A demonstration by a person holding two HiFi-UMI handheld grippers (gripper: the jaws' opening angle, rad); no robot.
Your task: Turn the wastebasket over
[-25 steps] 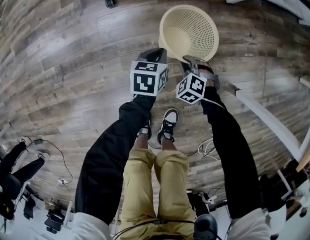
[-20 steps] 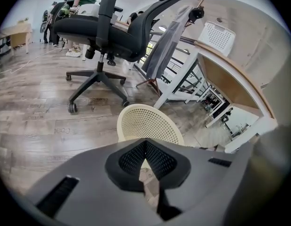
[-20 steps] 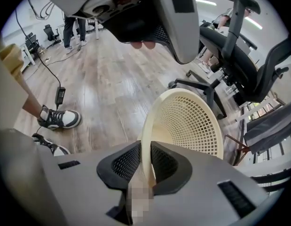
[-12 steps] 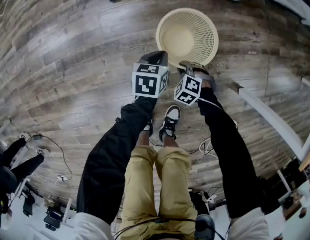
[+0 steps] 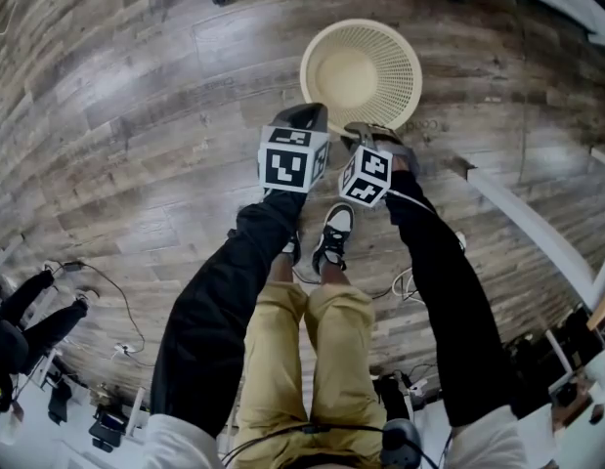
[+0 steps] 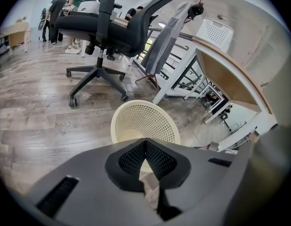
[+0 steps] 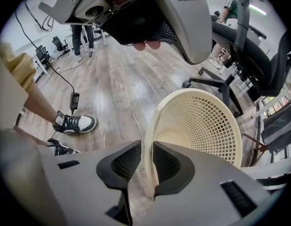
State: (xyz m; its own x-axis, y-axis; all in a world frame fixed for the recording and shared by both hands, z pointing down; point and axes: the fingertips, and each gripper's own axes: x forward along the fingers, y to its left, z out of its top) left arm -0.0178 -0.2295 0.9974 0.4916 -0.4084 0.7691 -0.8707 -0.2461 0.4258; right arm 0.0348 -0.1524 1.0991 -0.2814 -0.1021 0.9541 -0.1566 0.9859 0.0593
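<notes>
Wastebasket (image 5: pixel 362 66) mouth-up on the wood floor (image 5: pixel 136 115), just past the shoes (image 5: pixel 331 234) | near rim hidden behind both grippers from overhead | right gripper (image 7: pixel 146 147) pinched on the rim wall | left gripper (image 6: pixel 145 141) jaws together, nothing in them | office chair (image 6: pixel 103 27) beyond, white bar (image 5: pixel 532 228) off right

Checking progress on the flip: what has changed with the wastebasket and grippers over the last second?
The wastebasket, tilted a second ago, has come about level, mouth up, and shifted slightly left in the head view. The right gripper stays shut on its rim; the left gripper is shut and empty beside it.
</notes>
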